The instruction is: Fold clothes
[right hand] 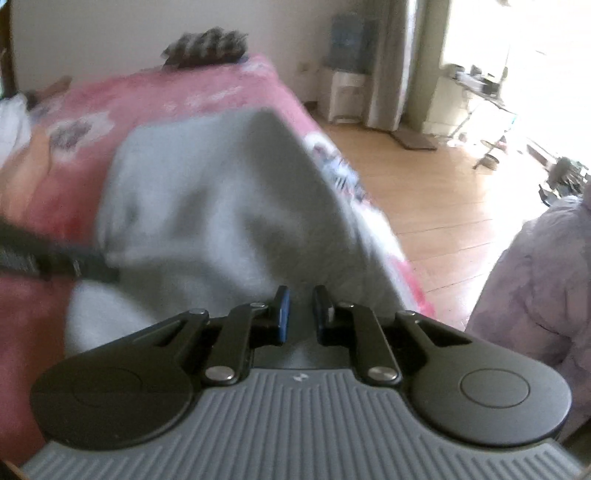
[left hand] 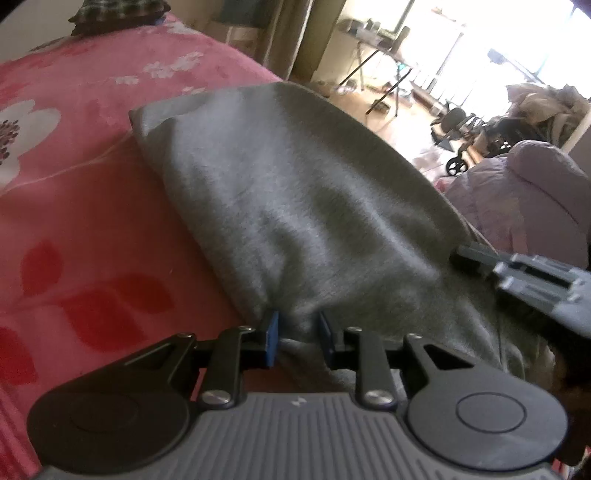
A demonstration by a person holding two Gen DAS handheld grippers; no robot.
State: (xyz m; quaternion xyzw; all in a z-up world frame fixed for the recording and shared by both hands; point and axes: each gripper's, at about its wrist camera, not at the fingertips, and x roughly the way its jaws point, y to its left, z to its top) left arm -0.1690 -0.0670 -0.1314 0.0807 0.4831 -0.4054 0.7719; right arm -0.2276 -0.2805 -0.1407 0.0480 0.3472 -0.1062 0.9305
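Left wrist view: the left tool [left hand: 297, 338] pinches a bunched edge of the grey garment [left hand: 295, 192], whose long axis runs away from it across the pink floral bed [left hand: 74, 155]. The right tool [left hand: 476, 258], just to its right, bites the same near edge. In the right wrist view the right tool [right hand: 300, 314] stands narrow with grey cloth between its jaws; blur hides whether the pads press. No containers are visible.

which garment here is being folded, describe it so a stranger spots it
Find the pink floral bedspread. Near its edge lies a plain grey garment, gripped at its near hem. Unlike the checked cloth at the far end, it has no pattern.
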